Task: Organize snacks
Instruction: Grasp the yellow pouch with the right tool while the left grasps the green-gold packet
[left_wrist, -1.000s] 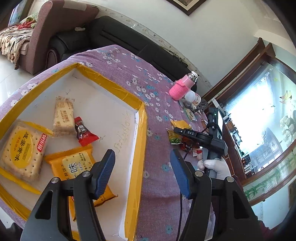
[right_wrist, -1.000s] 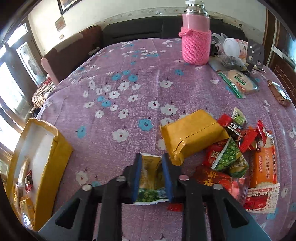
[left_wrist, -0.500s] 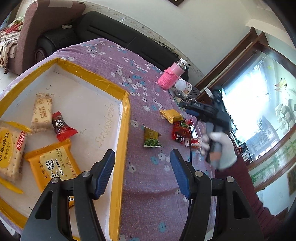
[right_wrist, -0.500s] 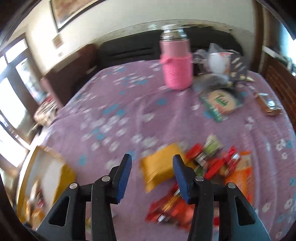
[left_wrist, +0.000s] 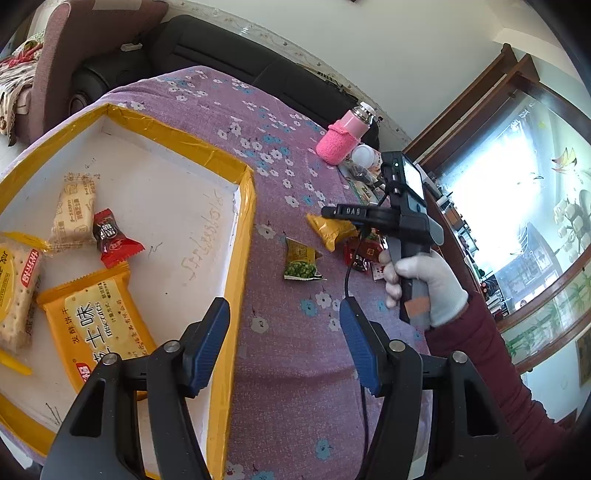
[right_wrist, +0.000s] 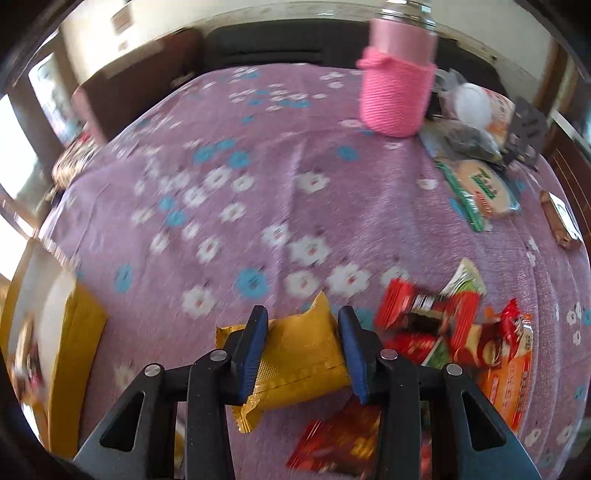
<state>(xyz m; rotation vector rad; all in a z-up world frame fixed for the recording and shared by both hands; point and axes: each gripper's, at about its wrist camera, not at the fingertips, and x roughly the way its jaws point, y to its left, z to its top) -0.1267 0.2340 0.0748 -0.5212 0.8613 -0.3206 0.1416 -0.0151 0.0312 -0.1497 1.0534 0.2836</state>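
Note:
My right gripper (right_wrist: 303, 350) points down over a yellow snack packet (right_wrist: 299, 358) at the left edge of the snack pile (right_wrist: 447, 332). Its jaws are closing, one blue pad on each side of the packet, which lies on the cloth. The left wrist view shows the same gripper (left_wrist: 328, 213) from the side, in a white-gloved hand (left_wrist: 428, 284), above the yellow packet (left_wrist: 330, 230). A green pea packet (left_wrist: 300, 260) lies loose on the cloth between pile and box. My left gripper (left_wrist: 284, 343) hangs open and empty over the right rim of the yellow-edged box (left_wrist: 243, 229).
The box holds several biscuit packets (left_wrist: 99, 325) and a red candy (left_wrist: 110, 240). A pink knitted-sleeve bottle (right_wrist: 397, 92) stands at the table's far side, with bags and a round wafer pack (right_wrist: 480, 188) beside it. Purple flowered cloth (right_wrist: 258, 166) covers the table; a sofa stands behind.
The right gripper let go of the green pea packet, which now lies near the box, swung back to the pile and came down astride the yellow packet. The left gripper drifted slightly.

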